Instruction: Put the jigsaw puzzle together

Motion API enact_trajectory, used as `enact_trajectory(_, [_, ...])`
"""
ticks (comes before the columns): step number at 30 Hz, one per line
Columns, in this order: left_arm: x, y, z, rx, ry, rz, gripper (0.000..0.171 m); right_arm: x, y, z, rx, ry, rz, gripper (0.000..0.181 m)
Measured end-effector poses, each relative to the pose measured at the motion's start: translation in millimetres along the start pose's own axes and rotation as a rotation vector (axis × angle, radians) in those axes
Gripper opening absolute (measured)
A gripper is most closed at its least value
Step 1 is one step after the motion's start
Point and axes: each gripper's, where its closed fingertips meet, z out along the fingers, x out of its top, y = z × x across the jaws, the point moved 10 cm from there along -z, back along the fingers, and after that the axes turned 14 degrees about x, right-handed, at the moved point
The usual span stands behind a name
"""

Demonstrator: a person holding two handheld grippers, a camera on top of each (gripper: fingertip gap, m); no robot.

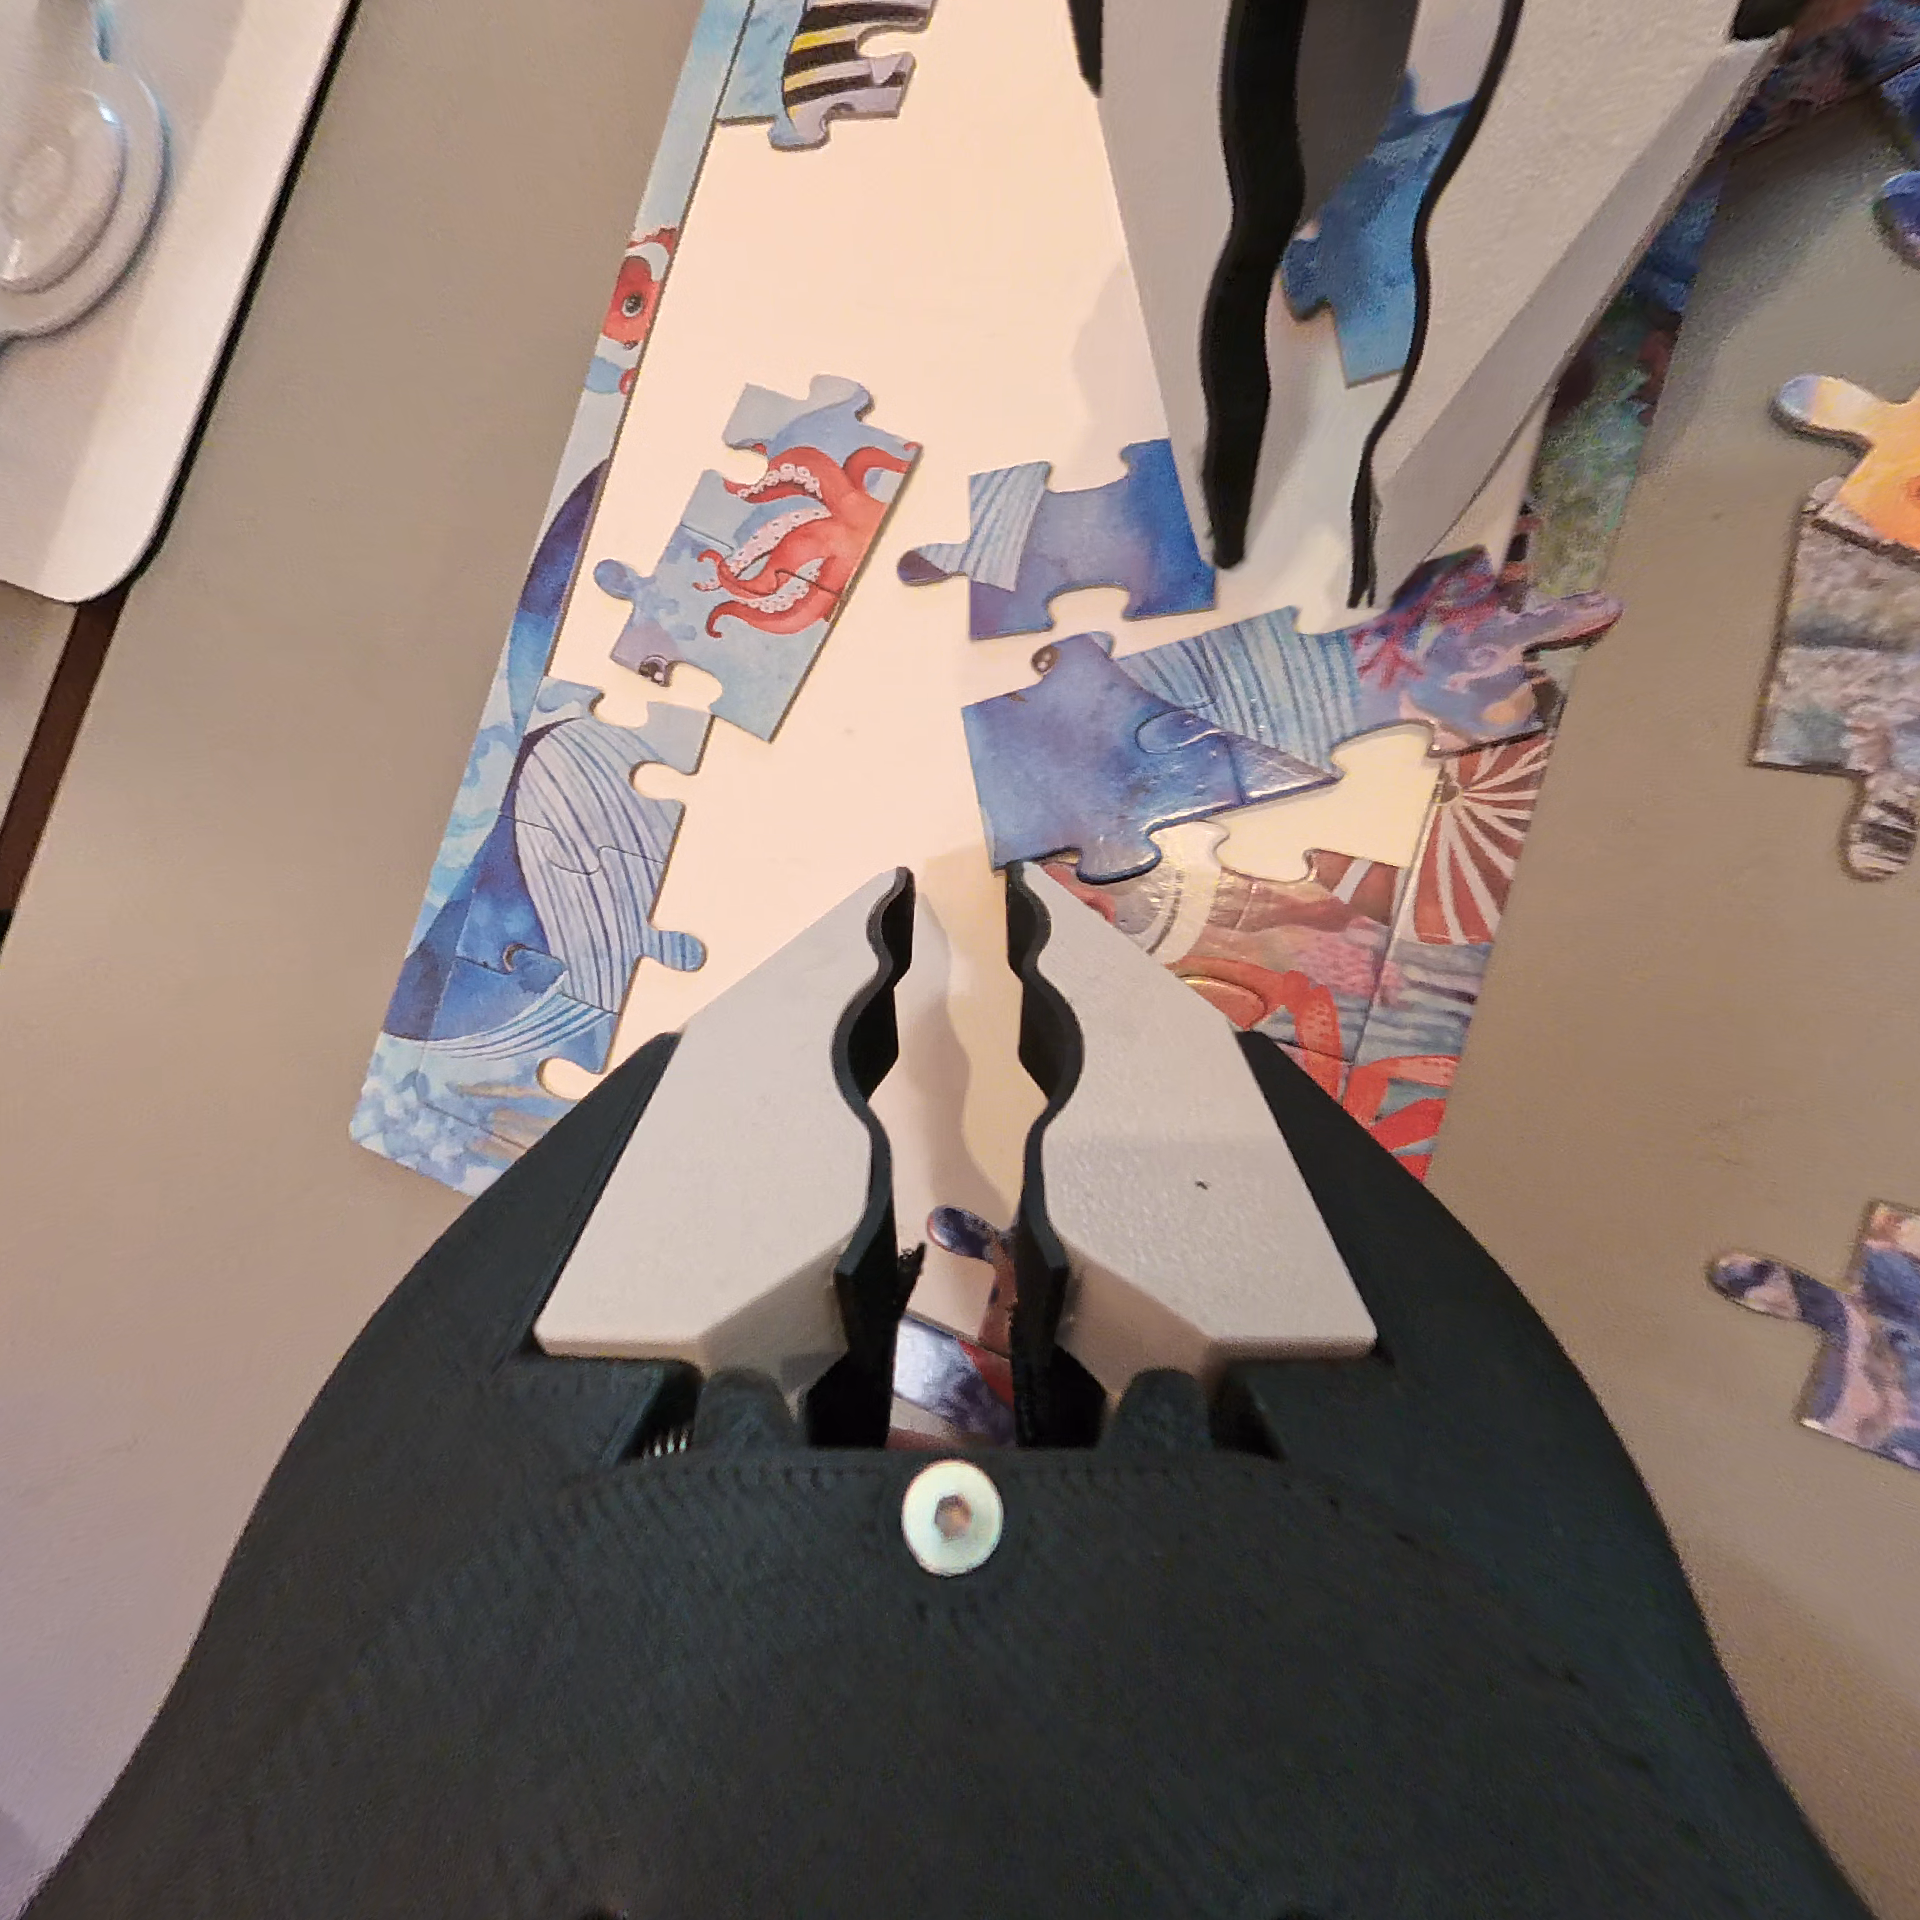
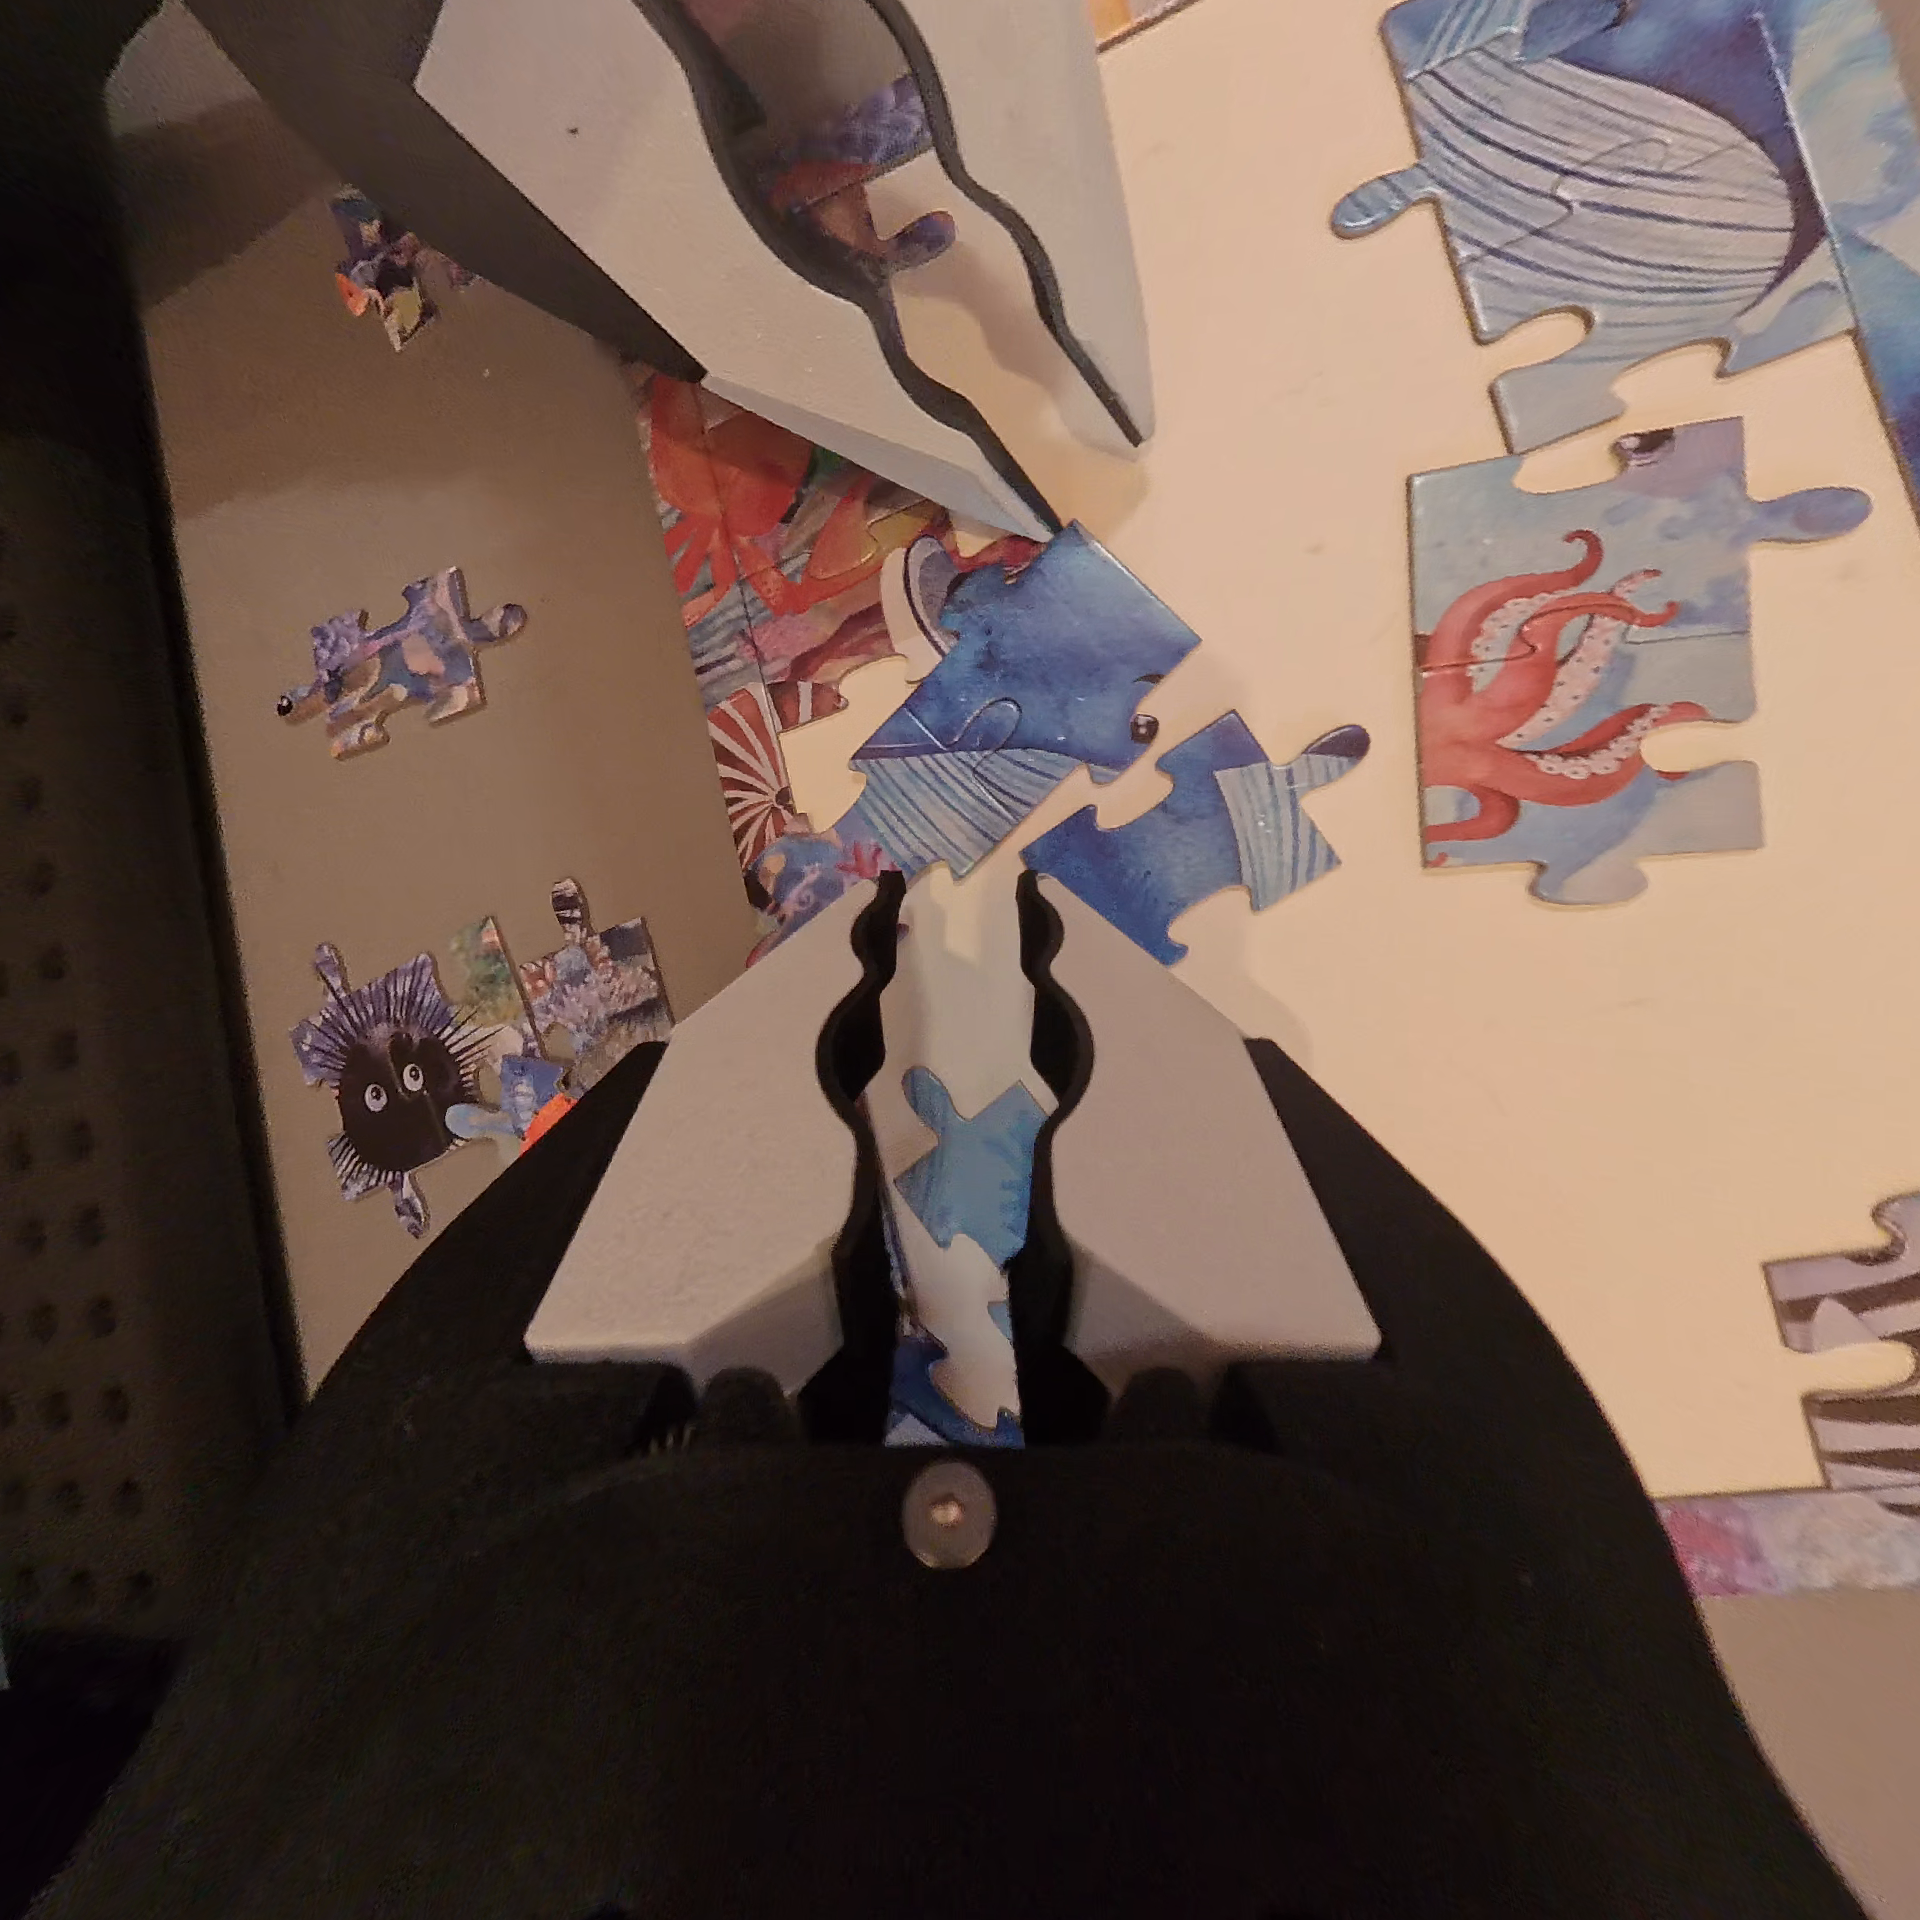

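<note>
The cream puzzle board [image 1: 987, 312] holds a joined whale strip [image 1: 561, 831] on its left edge, a red octopus group [image 1: 779, 561], a single blue striped piece [image 1: 1081, 551] and a blue joined group [image 1: 1143, 748]. My left gripper [image 1: 961, 894] is narrowly open and empty; one fingertip [image 2: 1039, 530] touches the blue group's corner [image 2: 1018, 707]. My right gripper [image 2: 958, 888] is narrowly open and empty, with its tips by the single blue piece [image 2: 1195, 831]. A light blue piece [image 2: 966, 1153] lies on the board under its fingers. The right gripper also shows in the left wrist view [image 1: 1299, 571].
Loose pieces lie on the grey table beside the board [image 1: 1849, 623], among them a black sea urchin group [image 2: 416, 1081]. A striped piece [image 1: 842, 62] sits at the board's far end. A white card with clear plastic [image 1: 125, 260] lies at the far left.
</note>
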Motion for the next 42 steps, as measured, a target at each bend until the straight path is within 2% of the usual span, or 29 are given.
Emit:
enact_trajectory(5, [1, 0, 2, -0.01, 0.002, -0.03, 0.014, 2, -2, 5, 0.045, 0.004, -0.006, 0.024])
enact_trajectory(8, [1, -5, 7, 0.071, -0.005, -0.028, 0.019, 6, -1, 5, 0.038, 0.039, -0.026, 0.024])
enact_trajectory(10, [1, -8, 8, 0.098, -0.008, -0.034, 0.019, 9, 8, -5, -0.06, 0.108, -0.011, 0.032])
enact_trajectory(12, [1, -13, 8, 0.15, -0.016, -0.038, 0.02, 9, 23, -17, -0.22, 0.176, 0.02, 0.04])
enact_trajectory(14, [0, -19, 9, 0.203, -0.026, -0.053, 0.02, 7, 37, -23, -0.342, 0.206, 0.042, 0.059])
enact_trajectory(18, [-5, -30, 9, 0.264, -0.047, -0.11, 0.021, 8, 55, -15, -0.395, 0.198, 0.049, 0.067])
enact_trajectory(22, [-13, -43, 5, 0.315, -0.07, -0.169, 0.021, 13, 59, -14, -0.411, 0.184, 0.05, 0.055])
enact_trajectory(27, [-22, -54, 1, 0.327, -0.065, -0.24, 0.021, 13, 60, -19, -0.391, 0.164, 0.054, 0.049])
enact_trajectory(32, [-14, -41, 8, 0.259, -0.036, -0.222, 0.022, 14, 56, -24, -0.335, 0.215, 0.058, 0.049])
enact_trajectory(37, [-2, -32, 13, 0.139, 0.031, -0.302, 0.029, 15, 46, -35, -0.281, 0.301, 0.051, 0.048])
enact_trajectory(39, [4, -27, 11, 0.1, 0.094, -0.282, 0.04, 14, 43, -39, -0.257, 0.337, 0.058, 0.049])
enact_trajectory(42, [17, -17, 7, 0.183, 0.165, -0.126, 0.042, 13, 42, -40, -0.228, 0.36, 0.073, 0.049])
